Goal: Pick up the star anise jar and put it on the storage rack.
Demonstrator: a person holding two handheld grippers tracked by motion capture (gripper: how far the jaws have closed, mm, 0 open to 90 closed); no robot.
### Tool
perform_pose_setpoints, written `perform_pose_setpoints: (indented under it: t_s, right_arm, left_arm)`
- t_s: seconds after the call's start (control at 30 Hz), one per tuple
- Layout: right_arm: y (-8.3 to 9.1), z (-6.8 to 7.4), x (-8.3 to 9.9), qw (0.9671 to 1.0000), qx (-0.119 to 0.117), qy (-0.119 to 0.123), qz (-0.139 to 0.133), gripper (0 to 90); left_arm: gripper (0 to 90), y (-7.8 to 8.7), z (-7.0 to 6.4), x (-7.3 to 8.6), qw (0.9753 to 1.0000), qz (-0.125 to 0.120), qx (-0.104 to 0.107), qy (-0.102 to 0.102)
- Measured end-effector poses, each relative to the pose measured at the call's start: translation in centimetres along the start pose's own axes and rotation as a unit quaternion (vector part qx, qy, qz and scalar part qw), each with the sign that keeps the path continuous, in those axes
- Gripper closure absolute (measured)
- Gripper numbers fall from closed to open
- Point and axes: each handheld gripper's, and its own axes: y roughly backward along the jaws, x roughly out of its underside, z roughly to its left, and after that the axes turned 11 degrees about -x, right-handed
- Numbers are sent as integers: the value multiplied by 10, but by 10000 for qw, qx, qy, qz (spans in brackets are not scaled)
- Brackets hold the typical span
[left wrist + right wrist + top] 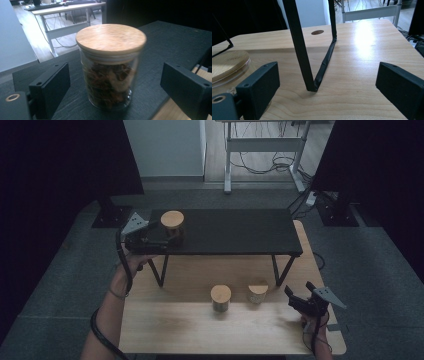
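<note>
A glass jar [111, 65] with a wooden lid and dark dried contents stands upright on the black raised shelf [235, 231], near its left end. My left gripper [115, 83] is open with a jaw on each side of the jar, and a gap shows on both sides. From above, the left gripper [161, 236] sits at the shelf's left front corner against the jar [172, 222]. My right gripper [292, 296] hovers open over the wooden table [190, 327] at the right, with nothing between its jaws [327, 82].
Two more lidded jars, one [220, 298] and another [258, 292], stand on the wooden table in front of the shelf. The shelf's black V-shaped leg [299, 45] rises just ahead of the right gripper, with a jar [227, 65] at its left. Dark curtains flank the table.
</note>
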Motion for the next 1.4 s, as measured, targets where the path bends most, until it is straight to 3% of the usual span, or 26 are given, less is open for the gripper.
perform_pose_setpoints:
  t_s: [0.3, 0.7, 1.03, 1.4]
  right_arm:
    - [0, 0, 0, 10000, -5, 33, 14, 48]
    - [0, 1, 0, 10000, -5, 56, 23, 48]
    - [0, 1, 0, 10000, -7, 76, 34, 47]
    - [0, 1, 0, 9999, -94, 122, 78, 36]
  left_arm:
    - [94, 27, -2, 11, 9998, -164, 69, -54]
    - [102, 44, -1, 35, 9999, -113, 126, 4]
    - [103, 62, -15, 68, 9991, -147, 406, 51]
    - [104, 64, -27, 102, 9983, -29, 572, 81]
